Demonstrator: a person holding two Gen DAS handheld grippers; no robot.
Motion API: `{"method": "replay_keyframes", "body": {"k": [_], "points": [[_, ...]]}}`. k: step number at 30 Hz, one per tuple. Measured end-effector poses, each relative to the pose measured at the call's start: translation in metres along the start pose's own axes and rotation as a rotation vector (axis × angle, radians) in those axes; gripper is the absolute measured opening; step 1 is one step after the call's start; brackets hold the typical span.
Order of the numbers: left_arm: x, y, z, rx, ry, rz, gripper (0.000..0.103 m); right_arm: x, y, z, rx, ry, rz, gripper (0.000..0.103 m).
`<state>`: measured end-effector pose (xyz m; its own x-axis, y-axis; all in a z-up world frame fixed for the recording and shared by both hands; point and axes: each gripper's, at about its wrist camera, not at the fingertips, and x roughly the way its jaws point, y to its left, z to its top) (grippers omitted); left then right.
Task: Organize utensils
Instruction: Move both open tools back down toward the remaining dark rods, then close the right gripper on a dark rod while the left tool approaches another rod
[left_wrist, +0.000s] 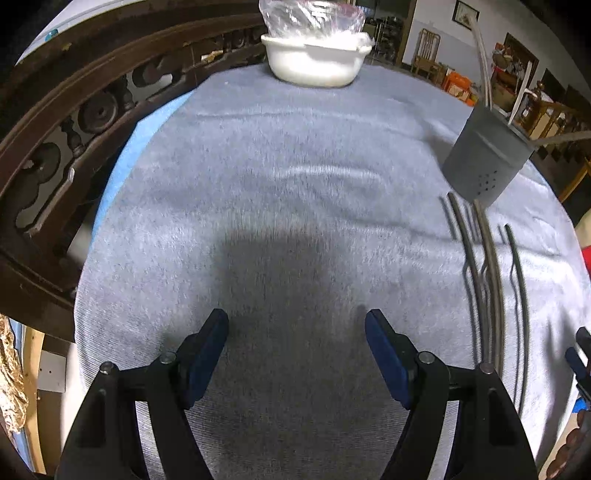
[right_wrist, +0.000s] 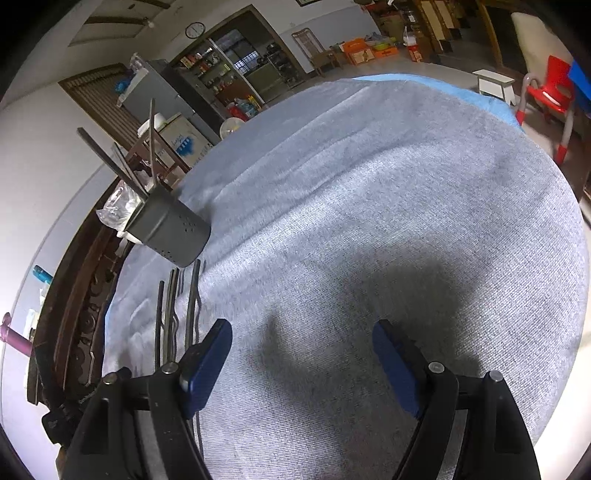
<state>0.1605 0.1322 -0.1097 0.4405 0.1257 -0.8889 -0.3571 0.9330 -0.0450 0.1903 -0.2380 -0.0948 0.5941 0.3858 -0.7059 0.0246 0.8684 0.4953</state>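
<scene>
A grey perforated utensil holder (left_wrist: 484, 155) stands on the grey cloth at the right, with several utensil handles sticking out of it; it also shows in the right wrist view (right_wrist: 171, 232) at the left. Several thin metal utensils (left_wrist: 487, 280) lie side by side on the cloth in front of the holder, and show in the right wrist view (right_wrist: 177, 314) too. My left gripper (left_wrist: 296, 325) is open and empty over bare cloth, left of the utensils. My right gripper (right_wrist: 302, 334) is open and empty, just right of the utensils.
A white bowl (left_wrist: 314, 59) with a plastic bag in it stands at the cloth's far edge. A dark carved wooden rail (left_wrist: 74, 122) runs along the left side. The grey cloth (right_wrist: 388, 206) covers the table. A red chair (right_wrist: 550, 92) stands beyond it.
</scene>
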Motion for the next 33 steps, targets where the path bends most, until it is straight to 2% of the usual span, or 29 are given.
{"method": "replay_keyframes", "body": {"k": [7,11,13,19,21,23,27,33], "points": [[0.000,-0.006,-0.005,0.043,-0.031,0.026,0.082,0.000,0.001,-0.001,-0.023,-0.002,-0.004,0.082],[0.000,-0.007,-0.008,0.049,-0.046,0.025,0.088,0.001,0.006,0.001,-0.048,0.043,-0.036,0.082],[0.000,-0.006,-0.008,0.048,-0.045,0.025,0.088,0.003,0.016,0.004,-0.071,0.087,-0.041,0.082],[0.003,-0.005,-0.009,0.054,-0.061,0.020,0.091,0.009,0.070,0.006,-0.235,0.137,0.006,0.081],[0.003,-0.005,-0.011,0.058,-0.065,0.018,0.093,0.016,0.086,0.007,-0.268,0.159,0.015,0.075],[0.002,-0.005,-0.012,0.059,-0.068,0.016,0.094,0.027,0.097,0.005,-0.283,0.190,0.007,0.051],[0.003,-0.006,-0.012,0.064,-0.073,0.015,0.097,0.046,0.109,-0.002,-0.295,0.246,0.004,0.049],[0.003,-0.005,-0.012,0.064,-0.073,0.015,0.098,0.066,0.126,-0.002,-0.315,0.280,0.005,0.043]]}}
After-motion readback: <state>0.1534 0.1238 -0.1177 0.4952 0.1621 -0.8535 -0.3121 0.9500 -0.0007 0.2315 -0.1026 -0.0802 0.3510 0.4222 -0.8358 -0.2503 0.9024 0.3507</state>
